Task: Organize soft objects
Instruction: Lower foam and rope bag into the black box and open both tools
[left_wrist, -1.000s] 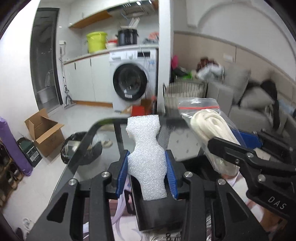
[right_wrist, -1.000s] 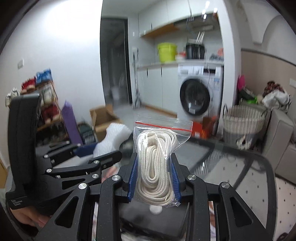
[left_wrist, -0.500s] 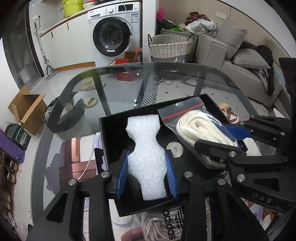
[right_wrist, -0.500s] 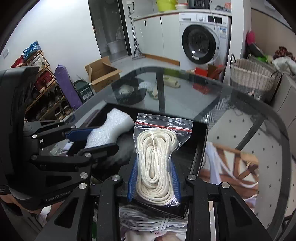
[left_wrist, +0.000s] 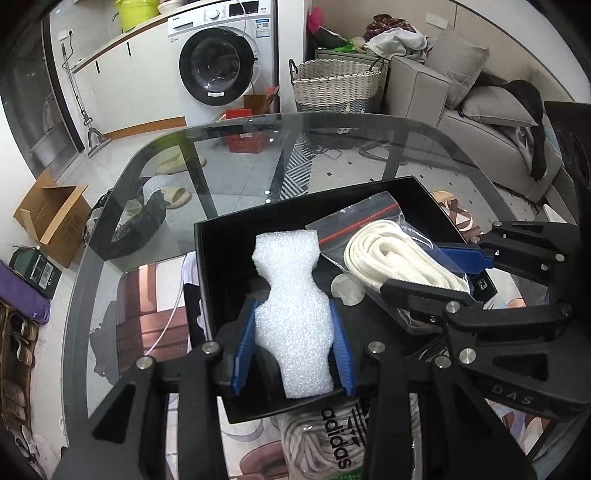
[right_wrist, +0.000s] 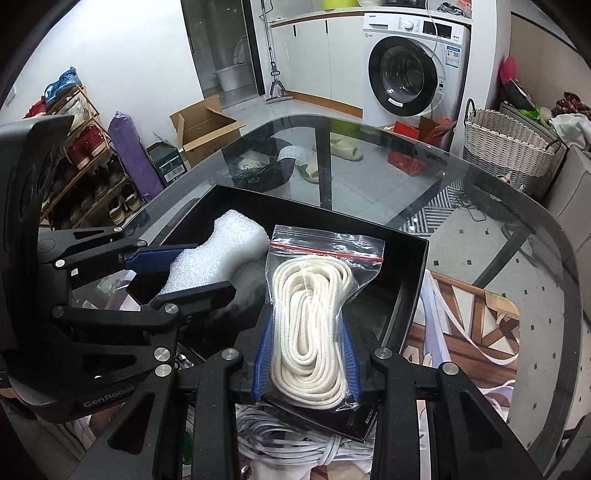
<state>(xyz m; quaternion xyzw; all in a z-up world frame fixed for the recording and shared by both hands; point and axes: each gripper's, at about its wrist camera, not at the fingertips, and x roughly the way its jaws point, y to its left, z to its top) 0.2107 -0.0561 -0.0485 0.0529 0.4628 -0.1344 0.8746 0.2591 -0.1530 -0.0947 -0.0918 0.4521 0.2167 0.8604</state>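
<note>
A black open box (left_wrist: 218, 236) (right_wrist: 413, 266) stands on the glass table. My left gripper (left_wrist: 293, 347) is shut on a white foam piece (left_wrist: 291, 295) and holds it inside the box; the foam also shows in the right wrist view (right_wrist: 218, 251). My right gripper (right_wrist: 306, 365) is shut on a clear zip bag of white rope (right_wrist: 314, 306) and holds it over the box, to the right of the foam. The bag also shows in the left wrist view (left_wrist: 391, 254).
The glass table (left_wrist: 332, 147) carries a bag of rope with an adidas label (left_wrist: 332, 439) and a white cable coil (right_wrist: 288, 439) near its front edge. A wicker basket (left_wrist: 336, 85), washing machine (left_wrist: 221, 62) and sofa (left_wrist: 480, 107) stand beyond.
Both grippers have tipped down from facing the room and lowered the foam piece and the rope bag into the black box.
</note>
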